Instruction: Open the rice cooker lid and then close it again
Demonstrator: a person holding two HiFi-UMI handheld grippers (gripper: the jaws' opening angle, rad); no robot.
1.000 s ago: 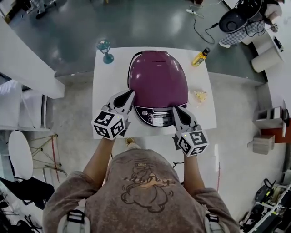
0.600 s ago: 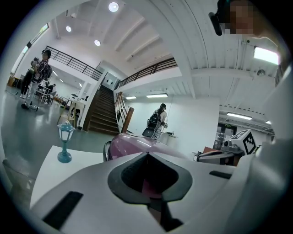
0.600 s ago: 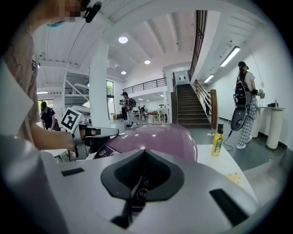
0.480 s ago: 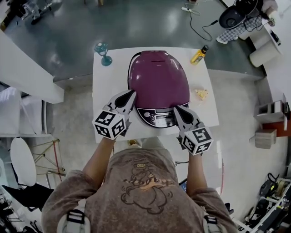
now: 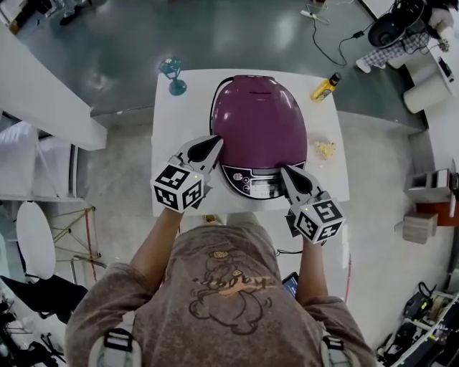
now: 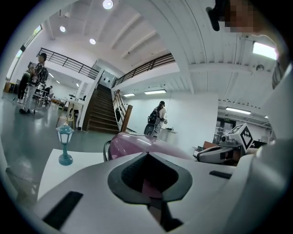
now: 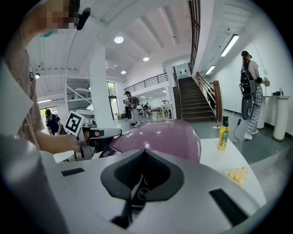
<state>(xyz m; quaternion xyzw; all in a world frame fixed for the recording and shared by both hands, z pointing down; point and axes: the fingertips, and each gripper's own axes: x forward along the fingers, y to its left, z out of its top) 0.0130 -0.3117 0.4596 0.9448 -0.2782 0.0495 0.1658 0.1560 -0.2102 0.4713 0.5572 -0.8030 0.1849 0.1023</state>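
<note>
Rice cooker (image 5: 259, 122), lid down, sits just ahead of & between both jaw tips. L gripper (image 5: 213, 142) & R gripper (image 5: 285, 171): jaws together, empty. Vs earlier: same spots, lid unchanged.

Bright open hall around me
Glossy grey-green floor (image 5: 107, 64) beyond my white table (image 5: 168, 122); a dark staircase (image 6: 98, 112) climbs to a railed balcony (image 6: 68, 61), round ceiling lights (image 6: 108, 4) overhead.
</note>
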